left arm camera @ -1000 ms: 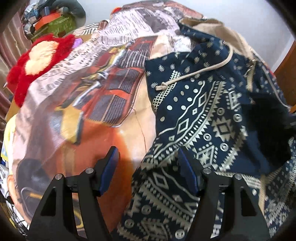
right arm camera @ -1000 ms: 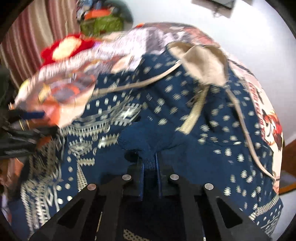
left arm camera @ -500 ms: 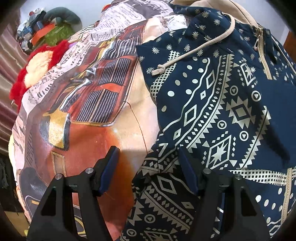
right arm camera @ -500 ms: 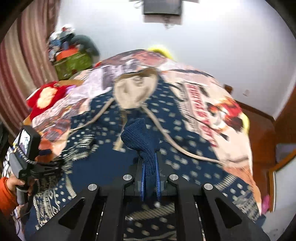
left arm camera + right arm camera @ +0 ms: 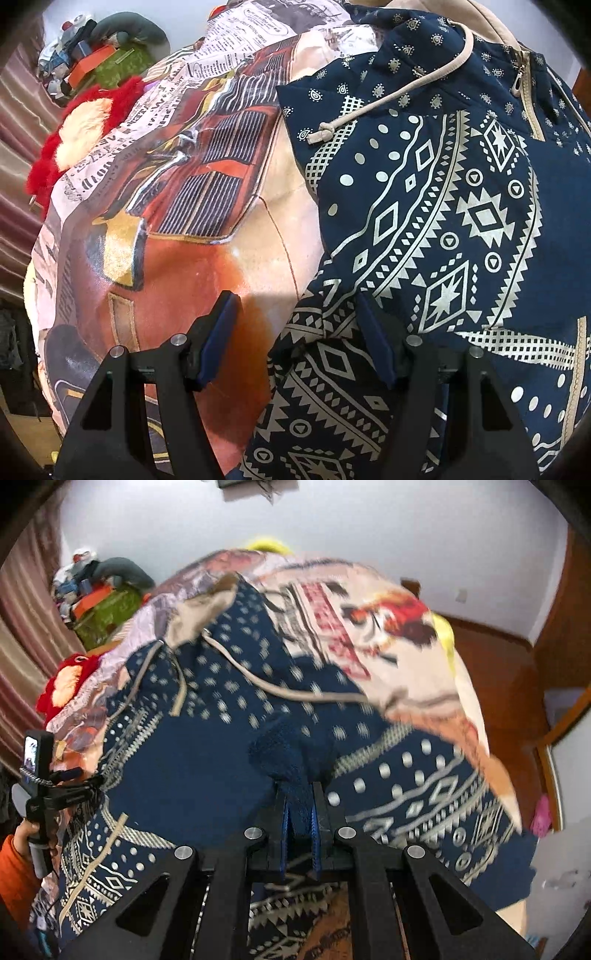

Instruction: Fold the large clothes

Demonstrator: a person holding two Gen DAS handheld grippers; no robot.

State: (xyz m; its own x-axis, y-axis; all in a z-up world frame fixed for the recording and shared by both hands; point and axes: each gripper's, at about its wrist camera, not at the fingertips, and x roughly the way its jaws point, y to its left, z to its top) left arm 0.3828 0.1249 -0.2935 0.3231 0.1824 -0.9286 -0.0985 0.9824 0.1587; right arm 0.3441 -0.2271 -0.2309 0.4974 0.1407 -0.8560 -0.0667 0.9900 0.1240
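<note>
Your hoodie [image 5: 461,221] lies spread on the bed [image 5: 177,229], toward its right half. Left of it, at the bed's edge, sits a stuffed toy [image 5: 77,125]. Behind that, a pile of clutter [image 5: 92,62] stands against the wall [image 5: 369,528].

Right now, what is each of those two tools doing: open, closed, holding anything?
Left tool: open, holding nothing, its fingers over the edge of the navy patterned hoodie.
Right tool: closed on the hoodie's dark blue cuff.
</note>
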